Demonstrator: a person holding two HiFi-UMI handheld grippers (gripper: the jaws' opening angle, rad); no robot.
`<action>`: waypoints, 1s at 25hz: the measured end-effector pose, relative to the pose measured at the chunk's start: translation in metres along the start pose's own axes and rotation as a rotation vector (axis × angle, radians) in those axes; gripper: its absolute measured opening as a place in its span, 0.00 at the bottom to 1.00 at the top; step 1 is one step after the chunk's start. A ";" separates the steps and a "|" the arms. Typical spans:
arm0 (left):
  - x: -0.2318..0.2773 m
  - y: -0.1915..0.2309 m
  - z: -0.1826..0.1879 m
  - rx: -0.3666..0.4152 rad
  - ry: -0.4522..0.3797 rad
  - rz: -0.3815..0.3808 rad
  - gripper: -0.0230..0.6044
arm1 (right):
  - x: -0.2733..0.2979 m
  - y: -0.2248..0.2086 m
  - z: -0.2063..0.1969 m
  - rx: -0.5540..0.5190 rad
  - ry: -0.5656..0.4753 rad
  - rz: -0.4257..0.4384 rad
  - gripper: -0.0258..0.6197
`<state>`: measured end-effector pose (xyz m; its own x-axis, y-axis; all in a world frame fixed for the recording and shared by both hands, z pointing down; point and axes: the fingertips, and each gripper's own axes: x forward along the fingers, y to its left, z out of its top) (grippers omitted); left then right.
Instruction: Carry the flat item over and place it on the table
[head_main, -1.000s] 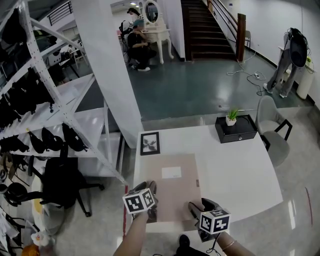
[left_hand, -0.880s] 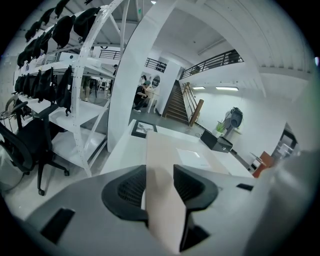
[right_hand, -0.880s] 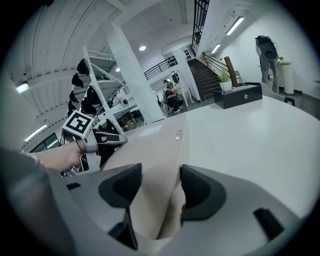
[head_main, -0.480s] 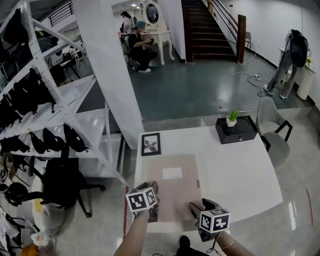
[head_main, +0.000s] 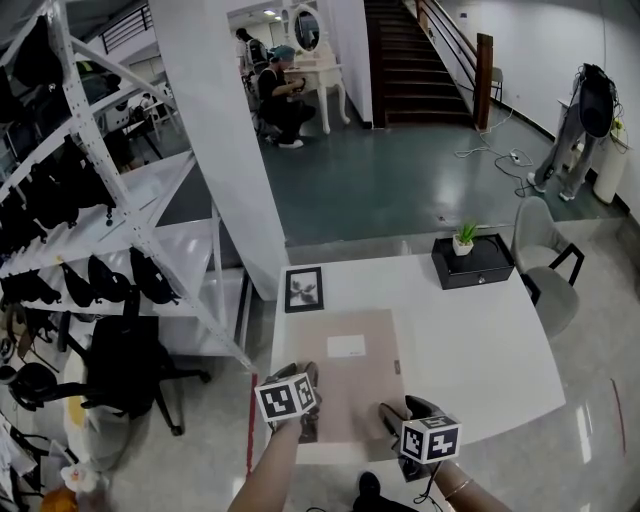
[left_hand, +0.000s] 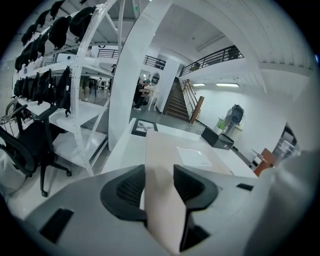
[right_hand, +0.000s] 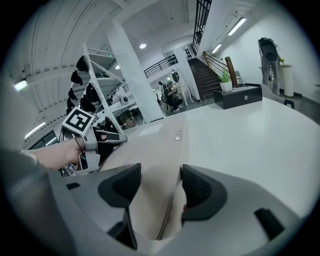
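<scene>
The flat item (head_main: 345, 375) is a beige card sheet with a white label, level over the near left part of the white table (head_main: 470, 340). Whether it rests on the tabletop I cannot tell. My left gripper (head_main: 306, 420) is shut on its near left corner, and the sheet (left_hand: 170, 165) runs out between the pads of that gripper (left_hand: 160, 185). My right gripper (head_main: 392, 418) is shut on the near right corner. In the right gripper view the sheet (right_hand: 150, 155) passes between the right gripper's pads (right_hand: 160, 187), with the left gripper (right_hand: 116, 139) across it.
A framed picture (head_main: 303, 288) lies at the table's far left corner. A black box (head_main: 473, 262) with a small plant (head_main: 464, 236) stands far right, with a grey chair (head_main: 545, 260) beside it. A white pillar (head_main: 235, 150), metal shelving (head_main: 120, 230) and a black office chair (head_main: 130, 370) are on the left.
Hardly anything: both grippers keep their hold on the sheet, and the left one has edged a little to the right.
</scene>
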<state>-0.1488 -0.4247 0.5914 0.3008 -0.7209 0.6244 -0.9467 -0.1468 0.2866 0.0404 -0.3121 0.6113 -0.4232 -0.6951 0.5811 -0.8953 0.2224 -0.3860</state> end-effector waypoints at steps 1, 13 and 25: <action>-0.001 0.001 0.001 0.001 -0.006 0.004 0.31 | 0.000 0.000 0.001 -0.009 -0.004 -0.003 0.44; -0.041 0.003 0.017 0.014 -0.123 -0.010 0.29 | -0.020 0.010 0.029 -0.060 -0.114 -0.020 0.39; -0.088 -0.013 0.002 0.169 -0.204 -0.011 0.17 | -0.048 0.030 0.045 -0.101 -0.206 0.014 0.30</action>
<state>-0.1631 -0.3607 0.5314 0.2980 -0.8375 0.4580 -0.9544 -0.2539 0.1567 0.0398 -0.3029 0.5396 -0.4081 -0.8139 0.4136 -0.9032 0.2937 -0.3131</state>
